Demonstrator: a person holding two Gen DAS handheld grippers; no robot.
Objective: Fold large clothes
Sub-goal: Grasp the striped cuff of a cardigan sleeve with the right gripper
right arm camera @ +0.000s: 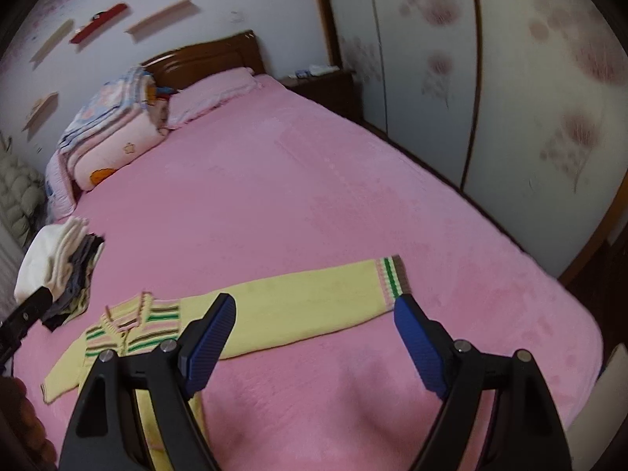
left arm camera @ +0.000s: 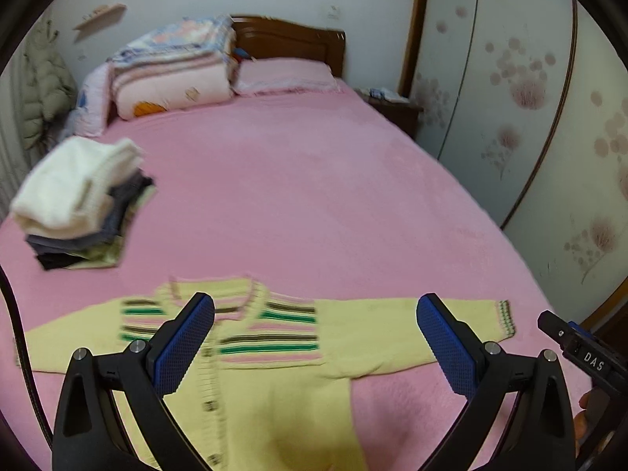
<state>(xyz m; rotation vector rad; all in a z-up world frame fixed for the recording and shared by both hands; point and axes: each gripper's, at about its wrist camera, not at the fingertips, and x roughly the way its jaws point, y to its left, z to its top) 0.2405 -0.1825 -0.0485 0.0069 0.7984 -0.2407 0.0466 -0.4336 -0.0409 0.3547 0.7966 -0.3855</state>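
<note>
A yellow knitted cardigan with striped chest (left arm camera: 274, 337) lies spread flat, sleeves out toward three and nine o'clock, on the pink bed (left arm camera: 294, 196), ready for folding. Left tool (left arm camera: 314, 341) and right tool (right arm camera: 314, 337) hover wide, empty.

— How is the cardigan (left arm camera: 274, 353) laid?
— It is spread flat, front up, buttoned, both sleeves stretched sideways.
— How is it coloured?
— Pale yellow knit; chest and cuffs are striped green, brown, pink.
</note>
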